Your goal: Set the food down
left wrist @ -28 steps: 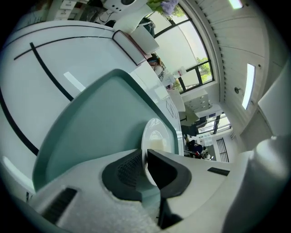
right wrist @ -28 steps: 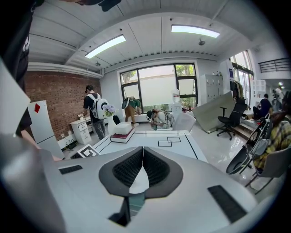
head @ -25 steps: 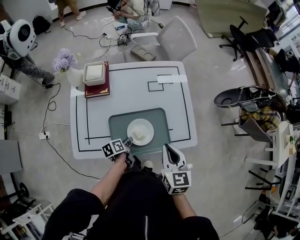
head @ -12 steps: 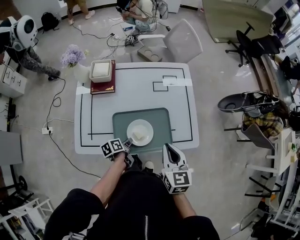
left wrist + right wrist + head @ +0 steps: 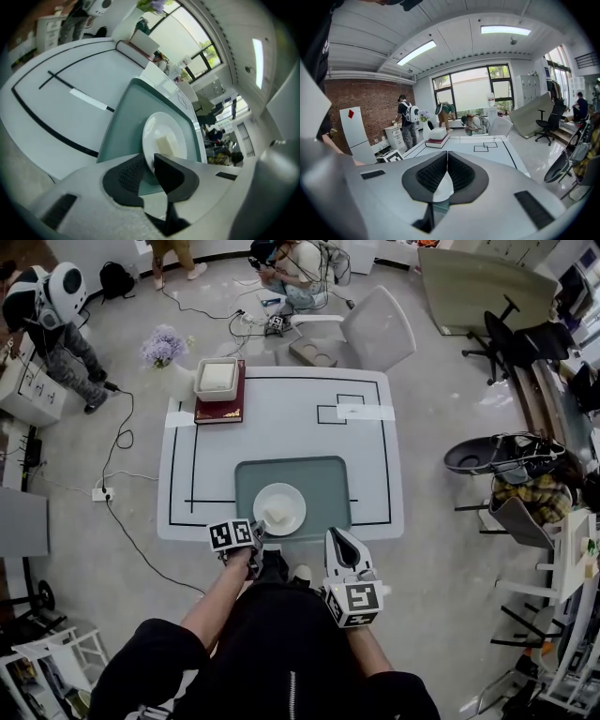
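Observation:
A white plate with a pale block of food is over the front left part of a teal tray on the white table. My left gripper is shut on the plate's near rim. The left gripper view shows its jaws pinching the plate edge, with the food just beyond and the tray beneath. I cannot tell whether the plate rests on the tray or hangs just above it. My right gripper is shut and empty off the table's front edge; in its own view the right gripper has its pads touching.
A red book with a white box on it lies at the table's far left corner beside a vase of purple flowers. A white chair stands behind the table. People are at the far side, and cables cross the floor at the left.
The head view has drifted. The plate, held by my left gripper, now sits a little nearer the tray's front left. The right gripper has stayed put.

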Tool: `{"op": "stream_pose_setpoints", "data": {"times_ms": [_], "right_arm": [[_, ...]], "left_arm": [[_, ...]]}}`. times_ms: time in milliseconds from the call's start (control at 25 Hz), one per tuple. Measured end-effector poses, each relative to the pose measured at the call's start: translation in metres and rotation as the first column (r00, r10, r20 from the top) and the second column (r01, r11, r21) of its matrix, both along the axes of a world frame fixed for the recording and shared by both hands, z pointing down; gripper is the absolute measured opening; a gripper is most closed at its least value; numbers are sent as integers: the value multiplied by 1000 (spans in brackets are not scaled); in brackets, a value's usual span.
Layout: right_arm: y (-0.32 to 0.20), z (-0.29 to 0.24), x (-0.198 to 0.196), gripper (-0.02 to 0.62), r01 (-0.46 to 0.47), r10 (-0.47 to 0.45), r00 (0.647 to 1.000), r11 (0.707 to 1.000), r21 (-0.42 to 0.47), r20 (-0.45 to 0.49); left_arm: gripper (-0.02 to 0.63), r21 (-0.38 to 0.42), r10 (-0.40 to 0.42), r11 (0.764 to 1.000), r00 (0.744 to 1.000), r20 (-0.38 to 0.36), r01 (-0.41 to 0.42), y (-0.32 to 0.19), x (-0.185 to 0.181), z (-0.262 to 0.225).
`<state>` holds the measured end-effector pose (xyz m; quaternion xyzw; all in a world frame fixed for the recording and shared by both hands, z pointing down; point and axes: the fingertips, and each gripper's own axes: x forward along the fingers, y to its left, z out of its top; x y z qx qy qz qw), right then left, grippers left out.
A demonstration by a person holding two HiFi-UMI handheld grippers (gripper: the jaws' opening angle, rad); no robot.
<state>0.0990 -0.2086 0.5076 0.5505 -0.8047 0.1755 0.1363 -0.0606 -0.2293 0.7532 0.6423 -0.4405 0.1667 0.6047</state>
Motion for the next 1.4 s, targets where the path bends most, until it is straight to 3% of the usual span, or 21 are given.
{"op": "stream_pose_setpoints", "data": {"times_ms": [80, 160, 400, 600, 720, 920, 1120, 1320, 1400], "right_arm": [[2, 1, -3, 11, 8, -8, 1000, 1000, 1, 4], [4, 2, -5, 11, 15, -15, 1000, 1000, 2, 7], [5, 0, -12, 11, 47, -47, 999, 999, 7, 16], [5, -5, -22, 11, 82, -82, 997, 996, 25, 12], [5, -8, -26, 10, 103, -103, 995, 994, 41, 10], [5, -18, -32, 9, 135, -136, 991, 987, 88, 8], [11, -22, -36, 9, 161, -162, 987, 980, 113, -1], [13, -23, -34, 9, 174, -174, 985, 978, 114, -4], [14, -22, -33, 9, 176, -176, 984, 978, 111, -4]], "left_arm": [[66, 35, 86, 995, 993, 79, -89, 4, -3, 1], [75, 62, 116, 990, 986, 124, -124, 5, -8, 0], [75, 100, 69, 991, 989, 131, -83, 7, -19, -9], [74, 267, 22, 962, 989, 143, -60, 2, -29, -50], [71, 385, 13, 919, 983, 185, -85, 0, -33, -85], [6, 556, 15, 821, 979, 202, -127, 3, -28, -143], [5, 666, 28, 732, 983, 180, -143, 16, -12, -195], [5, 753, 47, 605, 956, 289, -258, 27, 3, -233], [5, 773, 45, 573, 952, 302, -272, 29, 7, -239]]}}
